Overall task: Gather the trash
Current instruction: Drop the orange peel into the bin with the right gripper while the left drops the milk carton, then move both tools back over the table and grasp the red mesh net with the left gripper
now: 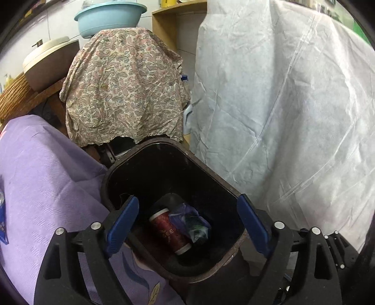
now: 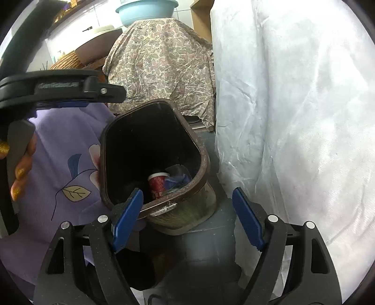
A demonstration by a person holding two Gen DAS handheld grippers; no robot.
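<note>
A large white sheet (image 1: pixel 281 105) hangs over something tall and fills the right side of both views, its creases running down toward the floor. To the left lies a purple cloth (image 1: pixel 46 187) printed with a leaf and flower pattern, and behind it a paisley cloth (image 1: pixel 124 93) is draped over a bulky shape, with a light blue basin (image 1: pixel 107 17) resting on top of it. Between the purple cloth and the white sheet stands a dark brown bin (image 1: pixel 110 178), open at the top, its rim scuffed and pale in places; from the right wrist view it sits on a grey surface (image 2: pixel 211 239). The trash is inside the bin, at the bottom: a red paper cup (image 1: pixel 170 231) lying on its side with a white rim, and just beside it, touching, a crumpled wrapper (image 1: pixel 192 223) that looks bluish and green, though the dim interior makes its kind hard to tell. The left claw (image 1: pixel 188 220) hangs right above the bin's mouth with its blue pads spread wide and nothing between them. The right claw (image 2: pixel 187 220) is likewise wide open and empty, held over the near rim of the bin. At the left edge of the right wrist view a hand (image 2: pixel 20 169) with glittery gold nails grips the other tool's handle.
</note>
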